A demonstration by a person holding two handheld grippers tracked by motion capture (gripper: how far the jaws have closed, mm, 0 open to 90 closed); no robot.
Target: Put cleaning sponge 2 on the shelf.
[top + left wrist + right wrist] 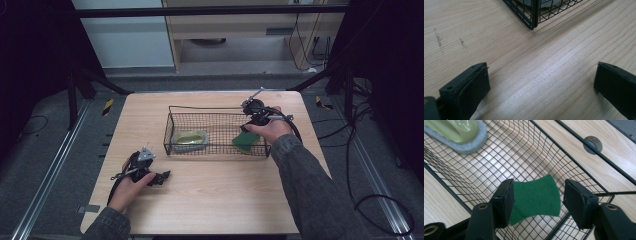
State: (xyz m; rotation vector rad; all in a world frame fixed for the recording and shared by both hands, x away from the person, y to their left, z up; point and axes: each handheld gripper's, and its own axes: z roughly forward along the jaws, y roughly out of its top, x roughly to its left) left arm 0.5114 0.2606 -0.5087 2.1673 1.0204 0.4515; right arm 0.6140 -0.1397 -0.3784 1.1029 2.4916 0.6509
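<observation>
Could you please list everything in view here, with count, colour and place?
Table: one, light wood, under everything.
Wire basket: one, black, mid-table.
Scrub brush: one, pale green on a grey pad, basket's left end.
Scouring pad: one, dark green, basket's right end, between the right gripper's jaws, right pad clear of it.
Left gripper: black, open, on the table before the basket.
Right gripper: black, open, inside the basket.

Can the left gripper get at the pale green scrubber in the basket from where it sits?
Probably yes. The left gripper rests open on the table just in front of the basket, whose top is open. The scrubber lies at that near-left end with nothing over it. It would have to lift over the wall.
</observation>
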